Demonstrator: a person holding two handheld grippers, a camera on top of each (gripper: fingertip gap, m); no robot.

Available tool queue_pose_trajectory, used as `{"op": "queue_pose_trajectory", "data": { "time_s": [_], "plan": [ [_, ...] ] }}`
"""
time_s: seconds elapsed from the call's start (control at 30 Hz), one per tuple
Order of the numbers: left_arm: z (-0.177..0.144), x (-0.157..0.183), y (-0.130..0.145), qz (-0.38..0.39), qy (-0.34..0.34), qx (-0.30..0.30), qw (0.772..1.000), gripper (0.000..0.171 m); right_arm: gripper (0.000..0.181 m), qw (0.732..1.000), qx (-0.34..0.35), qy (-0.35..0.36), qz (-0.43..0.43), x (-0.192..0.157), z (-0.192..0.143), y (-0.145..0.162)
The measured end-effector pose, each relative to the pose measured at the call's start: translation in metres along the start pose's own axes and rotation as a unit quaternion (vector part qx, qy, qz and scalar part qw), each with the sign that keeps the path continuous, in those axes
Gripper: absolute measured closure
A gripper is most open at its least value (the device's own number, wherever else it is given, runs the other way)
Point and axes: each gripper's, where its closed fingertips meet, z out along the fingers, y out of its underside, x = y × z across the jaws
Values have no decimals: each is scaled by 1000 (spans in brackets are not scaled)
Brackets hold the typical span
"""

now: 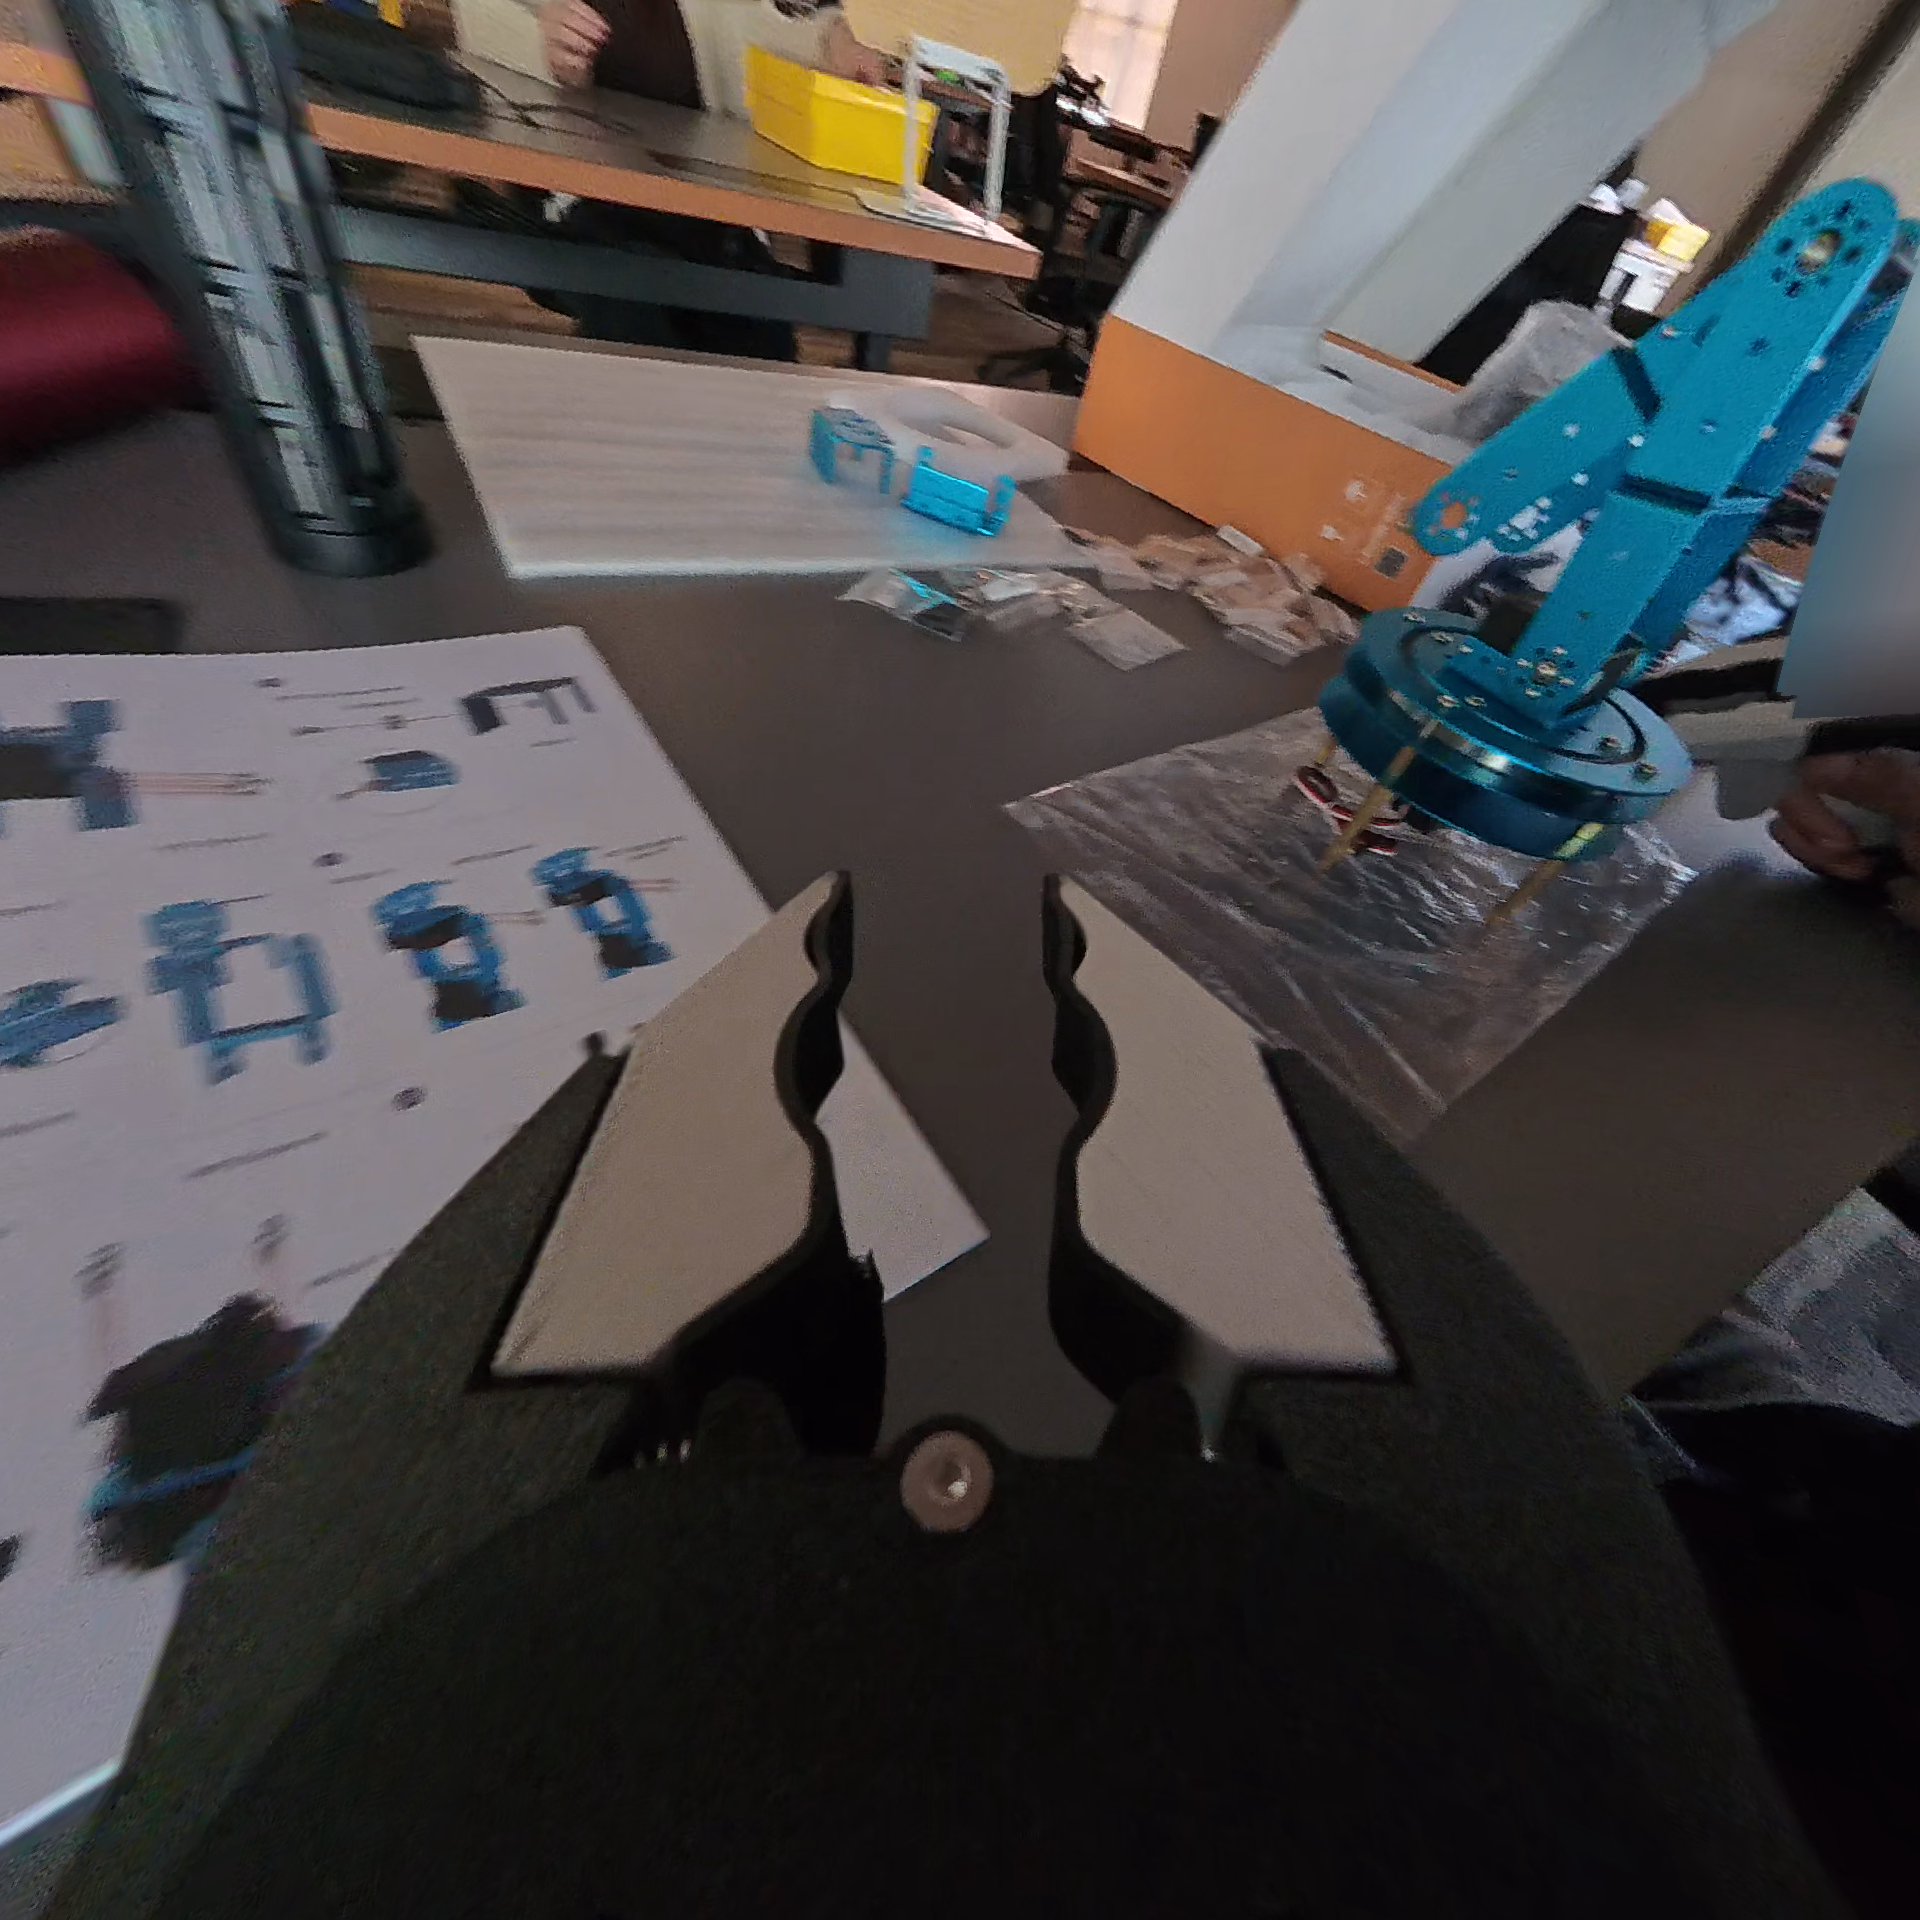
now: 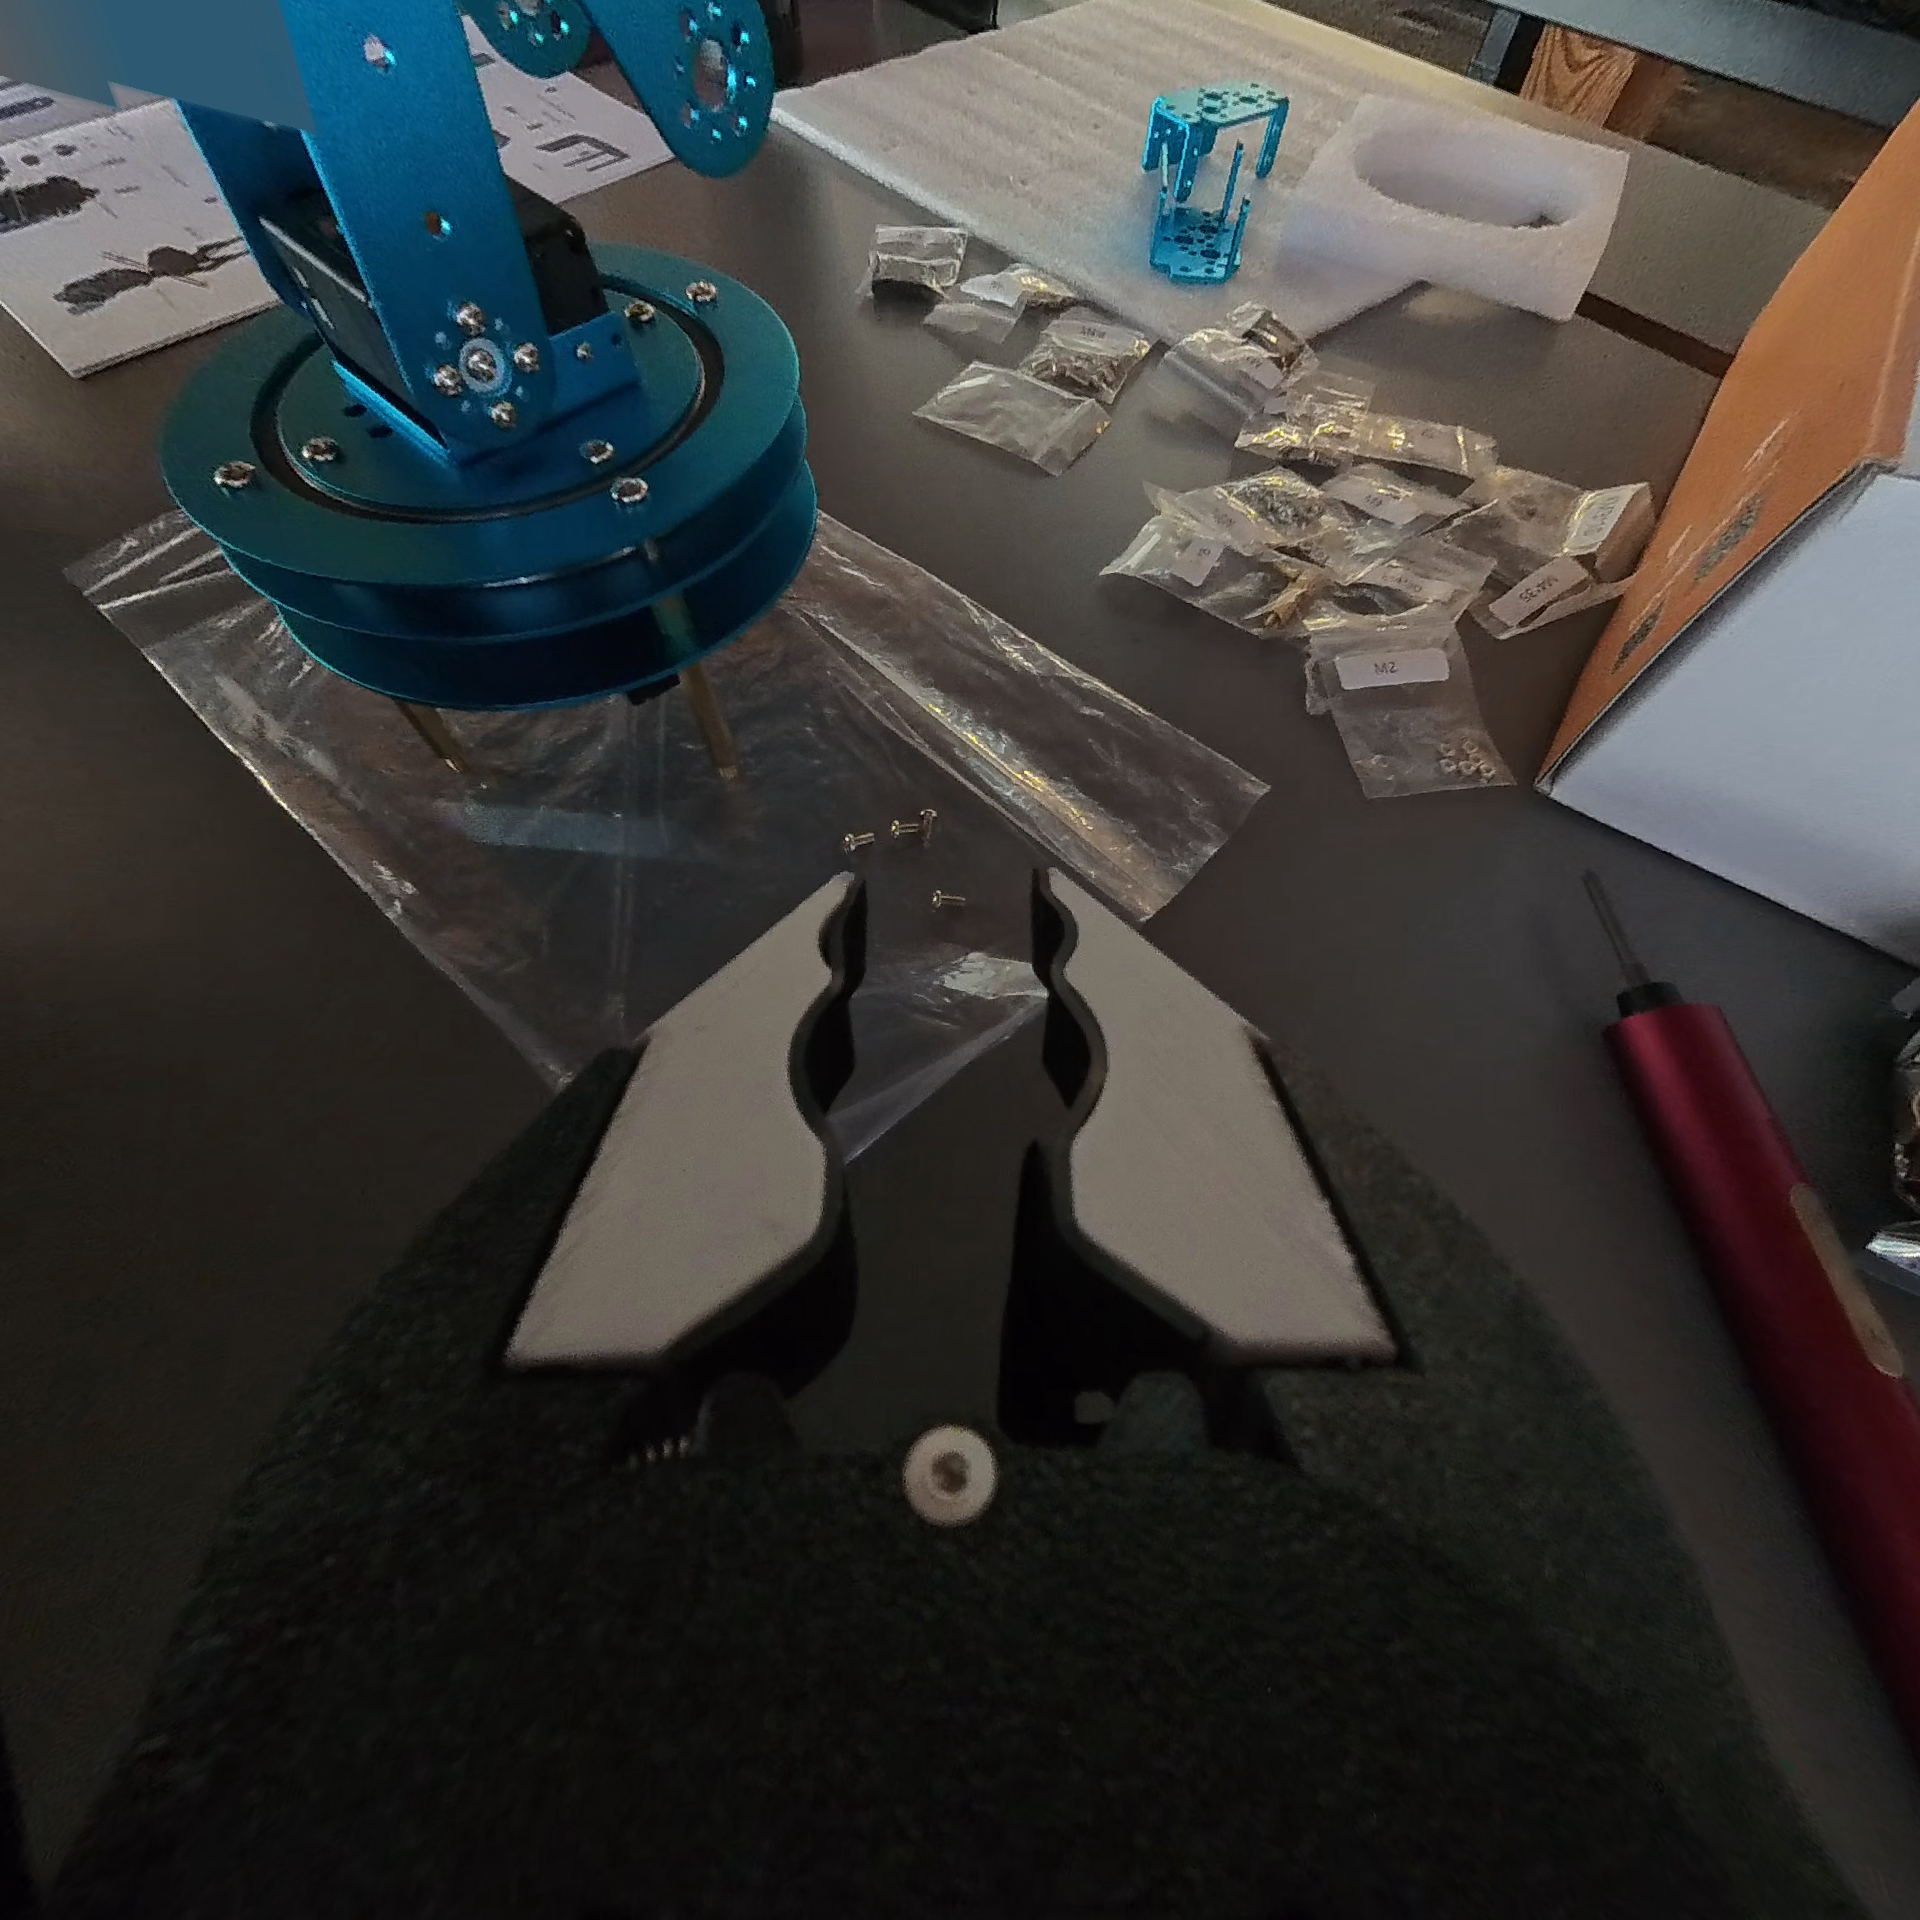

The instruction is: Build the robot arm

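A dark grey worktop [image 2: 260, 1039] carries everything, with an office behind it in the left wrist view: long orange-edged desks [image 1: 665, 177], a yellow box [image 1: 831, 114], a seated person [image 1: 623, 42]. An orange-and-white carton [image 2: 1787, 540] stands open at the worktop's right edge, beside a white foam sheet [image 2: 1018, 125] along the far edge. A printed instruction sheet [image 1: 312, 935] lies to the left. The blue metal arm assembly [image 2: 488, 416], perforated plates rising from a stacked round base on brass standoffs, stands on a clear plastic bag [image 2: 644, 790] near the middle. Small hardware packets [image 2: 1299, 499] scatter between bag and carton; a red screwdriver [image 2: 1787, 1278] lies near the right edge. A small blue bracket [image 2: 1210, 187] sits on the foam. Tiny loose screws [image 2: 904, 852] rest on the bag just ahead of the right gripper [image 2: 948, 894], whose jaws stand parted, empty. The left gripper [image 1: 948, 894] hovers over bare worktop between sheet and bag, jaws likewise apart, holding nothing.
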Motion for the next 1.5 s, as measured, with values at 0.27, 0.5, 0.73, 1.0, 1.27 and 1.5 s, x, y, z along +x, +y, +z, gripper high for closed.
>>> {"op": "queue_pose_trajectory", "data": {
  "time_s": [0.27,0.5,0.73,1.0,1.27,1.5],
  "plan": [
    [-35,-68,3,-21,-84,11,996,136,152,999,10,27,-23,4,-2,-3],
    [-40,-87,4,-131,-25,23,991,136,153,999,21,28,-15,7,-3,-6],
    [-42,-94,2,-133,-51,34,989,136,153,999,25,24,0,10,-3,-7],
    [-37,-93,6,-117,-60,13,991,136,153,1000,14,19,-20,5,0,-5],
    [-45,-88,-3,-83,-74,49,993,136,148,999,1,26,-40,-1,4,-3],
    [-39,-56,-10,-43,-74,72,994,136,148,997,4,31,-76,-14,1,-3]
  ]
}}
